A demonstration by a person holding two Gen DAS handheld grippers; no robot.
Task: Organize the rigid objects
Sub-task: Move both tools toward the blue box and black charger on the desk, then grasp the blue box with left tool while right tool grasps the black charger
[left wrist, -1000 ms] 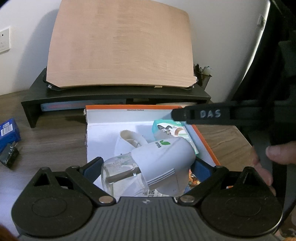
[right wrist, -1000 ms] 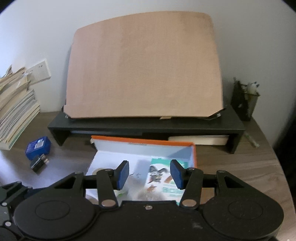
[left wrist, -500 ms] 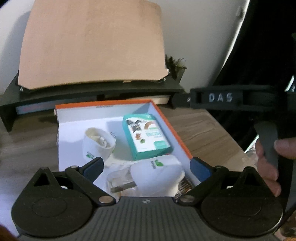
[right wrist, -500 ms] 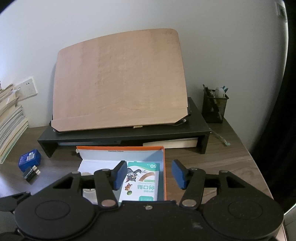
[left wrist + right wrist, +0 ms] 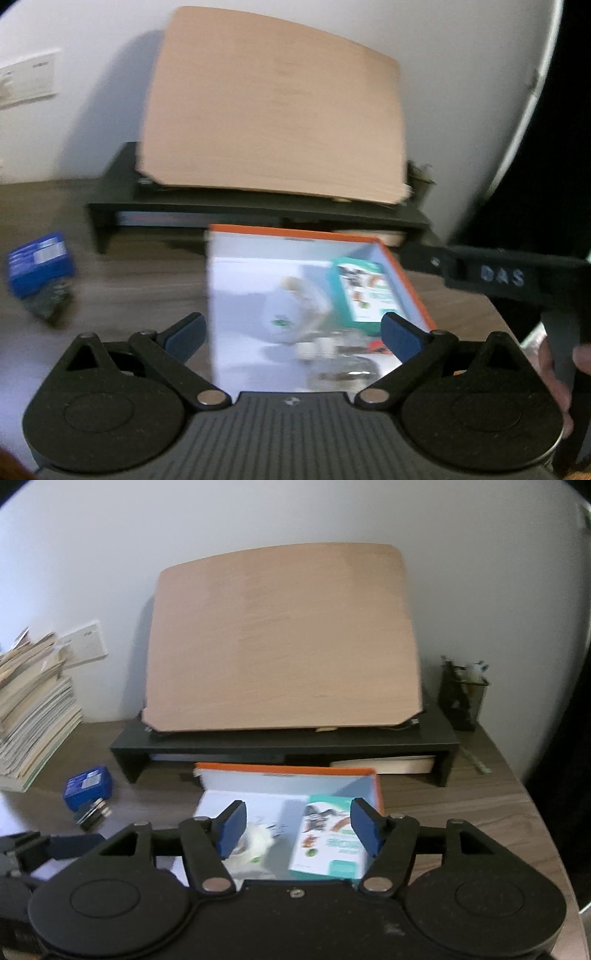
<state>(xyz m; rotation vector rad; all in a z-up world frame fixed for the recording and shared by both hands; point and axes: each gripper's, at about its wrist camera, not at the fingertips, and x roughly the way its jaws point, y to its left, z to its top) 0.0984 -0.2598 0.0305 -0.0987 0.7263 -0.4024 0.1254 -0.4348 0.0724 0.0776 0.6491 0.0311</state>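
An orange-rimmed white box [image 5: 404, 275] [image 5: 284, 770] sits on the desk before a black riser. Inside lie a teal carton [image 5: 364, 295] [image 5: 327, 843], a white round piece [image 5: 295, 310] [image 5: 255, 843] and, blurred at the near edge, a white plug-in device with a clear bottle [image 5: 332, 350]. My left gripper [image 5: 291, 334] is open and empty, above the box's near edge. My right gripper [image 5: 297, 829] is open and empty over the box, above the teal carton. A blue box [image 5: 38, 264] [image 5: 88, 786] and a small dark object [image 5: 92, 812] lie on the desk to the left.
A wooden board [image 5: 284, 638] leans on the black riser [image 5: 284, 746] at the back. A stack of papers [image 5: 33, 716] is at far left, a pen holder [image 5: 463, 696] at back right. The right gripper's body [image 5: 517, 280] crosses the left wrist view.
The left gripper let go of the white plug-in device into the box, then pulled back and swung left. The right gripper's jaws opened wider over the box.
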